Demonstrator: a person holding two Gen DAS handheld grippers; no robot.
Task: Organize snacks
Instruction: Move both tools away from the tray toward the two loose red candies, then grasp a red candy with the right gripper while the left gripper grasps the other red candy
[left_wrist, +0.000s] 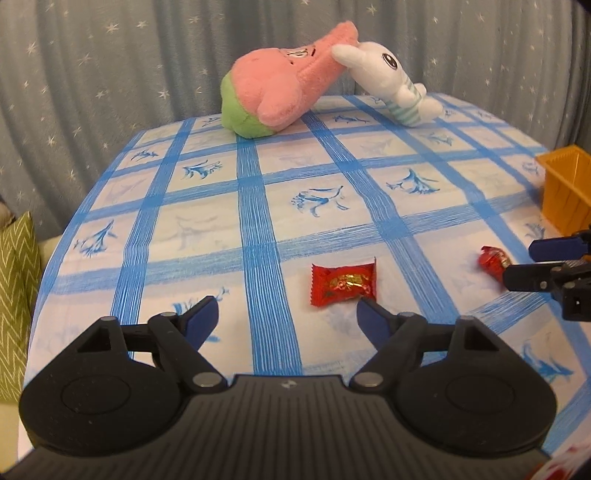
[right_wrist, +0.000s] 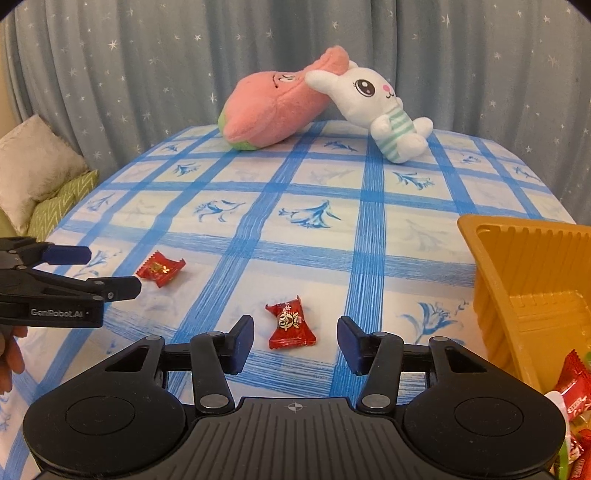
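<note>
Both tongs, the left gripper (left_wrist: 287, 312) and right gripper (right_wrist: 295, 341), gape apart near light, crinkly, slippery candy (right_wrist: 291, 322) at twelve o'clock; pinch its fat middle.

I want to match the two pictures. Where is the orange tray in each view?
Left wrist view: the orange tray is at the far right edge, mostly cut off, beyond the right tongs.
Right wrist view: the orange tray fills the right side, with red snack packets at its near end.
Shared landmark: the white rabbit plush leans on the pink plush at the far end of the tablecloth.
</note>
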